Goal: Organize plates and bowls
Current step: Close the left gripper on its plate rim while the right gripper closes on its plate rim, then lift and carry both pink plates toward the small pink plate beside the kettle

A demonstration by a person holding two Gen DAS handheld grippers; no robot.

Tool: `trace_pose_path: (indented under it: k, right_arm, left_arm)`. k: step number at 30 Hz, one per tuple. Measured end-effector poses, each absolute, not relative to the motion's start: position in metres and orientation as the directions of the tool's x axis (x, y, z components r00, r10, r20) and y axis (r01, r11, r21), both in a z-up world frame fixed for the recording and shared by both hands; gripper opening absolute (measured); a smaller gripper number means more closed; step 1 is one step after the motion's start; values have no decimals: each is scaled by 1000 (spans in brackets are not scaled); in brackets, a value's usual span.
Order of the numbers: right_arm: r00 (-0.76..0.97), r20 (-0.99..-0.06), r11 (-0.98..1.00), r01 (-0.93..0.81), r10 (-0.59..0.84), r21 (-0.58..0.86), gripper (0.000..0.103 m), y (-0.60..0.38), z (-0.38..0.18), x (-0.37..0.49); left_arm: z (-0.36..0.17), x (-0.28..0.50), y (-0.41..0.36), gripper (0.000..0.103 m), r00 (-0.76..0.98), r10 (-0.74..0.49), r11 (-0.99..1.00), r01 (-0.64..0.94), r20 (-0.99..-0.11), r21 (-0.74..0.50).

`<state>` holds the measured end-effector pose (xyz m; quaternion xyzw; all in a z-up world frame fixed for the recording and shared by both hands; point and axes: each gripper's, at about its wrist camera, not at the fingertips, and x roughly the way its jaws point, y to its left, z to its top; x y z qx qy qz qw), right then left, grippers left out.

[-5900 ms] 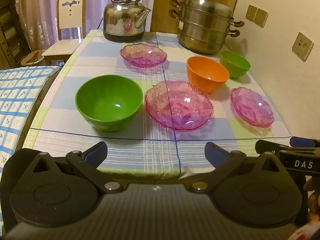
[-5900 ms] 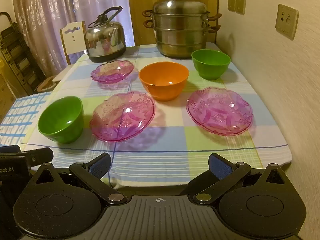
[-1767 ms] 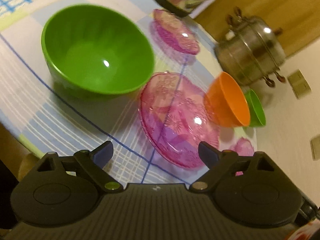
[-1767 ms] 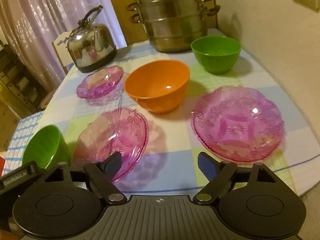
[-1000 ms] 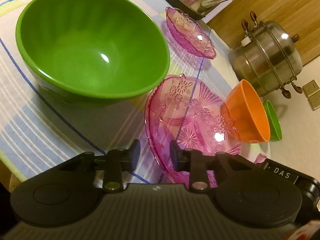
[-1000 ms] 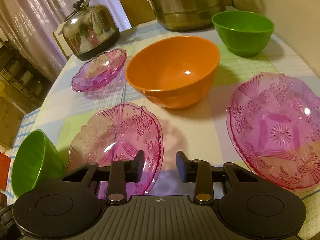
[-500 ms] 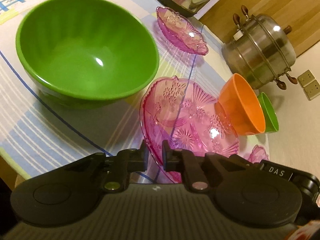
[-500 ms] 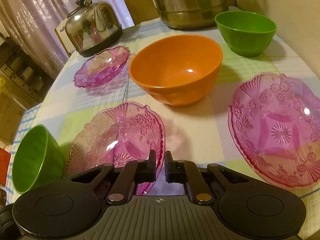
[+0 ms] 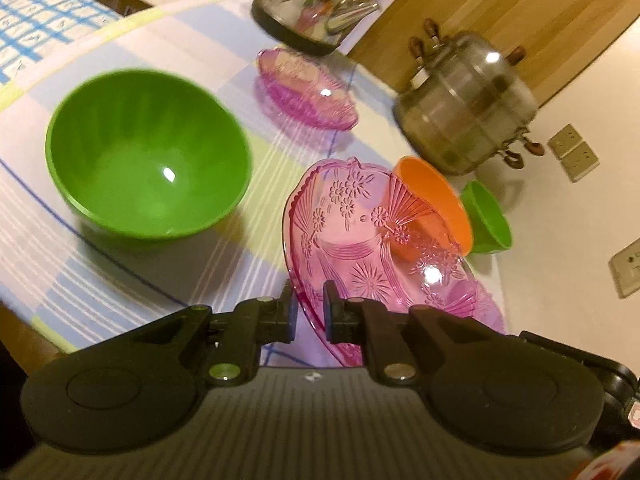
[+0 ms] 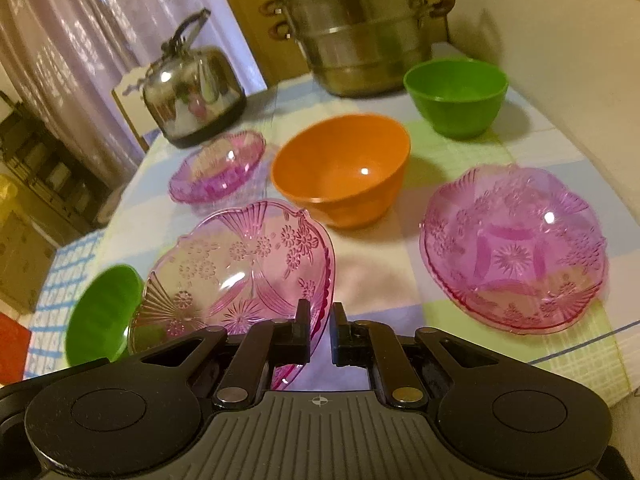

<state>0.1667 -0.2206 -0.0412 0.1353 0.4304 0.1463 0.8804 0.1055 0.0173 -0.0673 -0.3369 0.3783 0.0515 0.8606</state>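
Both grippers are shut on the rim of the same large pink glass plate (image 9: 372, 248), which is lifted off the table and tilted. My left gripper (image 9: 308, 310) pinches its near left rim. My right gripper (image 10: 319, 336) pinches its near right rim; the plate (image 10: 240, 268) shows there too. A large green bowl (image 9: 148, 156) sits left of the plate. An orange bowl (image 10: 344, 168) and a small green bowl (image 10: 456, 96) sit behind it. A second large pink plate (image 10: 516, 252) lies at the right. A smaller pink dish (image 10: 218, 166) lies at the back left.
A steel kettle (image 10: 194, 96) and a stacked steel steamer pot (image 10: 360, 24) stand at the far end of the checked tablecloth (image 10: 460, 152). A wall with sockets (image 9: 572, 152) runs along the right side. A chair and curtains are behind the table.
Both grippers closed on the middle pink plate's rim and have raised it off the table, tilting it up. The views have risen and the other dishes have stayed put.
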Motion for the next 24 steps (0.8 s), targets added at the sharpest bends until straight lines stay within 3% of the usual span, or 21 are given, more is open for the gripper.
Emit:
trace_pose_path:
  k: [13, 24]
  right_arm:
    - [671, -599, 876, -163, 436, 454, 9, -192, 18, 215]
    - [659, -604, 861, -134, 447, 491, 10, -125, -12, 322]
  left_arm:
    - [9, 170, 58, 11, 797, -99, 834, -261, -595, -487]
    - [-22, 291, 118, 11, 761, -67, 857, -288, -645, -428]
